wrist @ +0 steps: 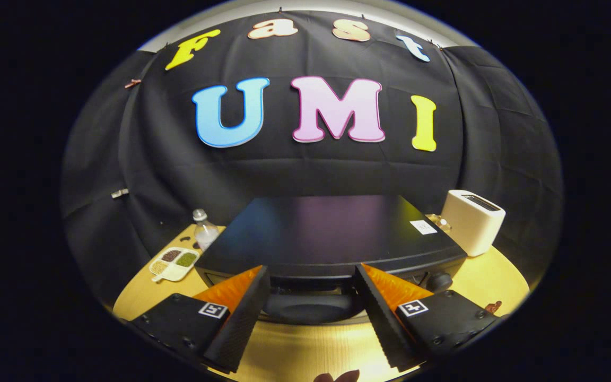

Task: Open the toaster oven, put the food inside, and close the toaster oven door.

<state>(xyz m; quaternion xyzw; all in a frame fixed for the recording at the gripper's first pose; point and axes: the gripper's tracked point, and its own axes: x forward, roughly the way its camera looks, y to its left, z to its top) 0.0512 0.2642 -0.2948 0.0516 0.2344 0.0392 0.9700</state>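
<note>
gripper [312, 275]: fingers spread wide, nothing between the pads, nothing held. Tips sit just in front of the oven's top front edge, one on each side of the door's middle.
toaster oven [326, 231]: black box, centre of the wooden table [496, 278], straight ahead of the fingers. Seen from above and in front; flat top fills the space beyond the tips. White sticker [423, 227] on the top near its right rear corner.
oven door [311, 307]: dark front shows between the two fingers, below the top edge. Can't tell from this angle whether it's closed or cracked open.
oven knob [439, 281]: round, dark, on the oven's front right, just beyond the right finger.
food: cannot pick out which item is the task food. Small dark reddish thing [336, 377] at the near table edge between and behind the fingers, too cut off to identify.
toaster [472, 222]: white slot toaster, upright, right of the oven, near but apart.
bottle [205, 229]: clear, upright, by the oven's left rear corner.
divided tray [174, 263]: white, several compartments with dark, green and pale fillings, left of the oven in front of the bottle.
</note>
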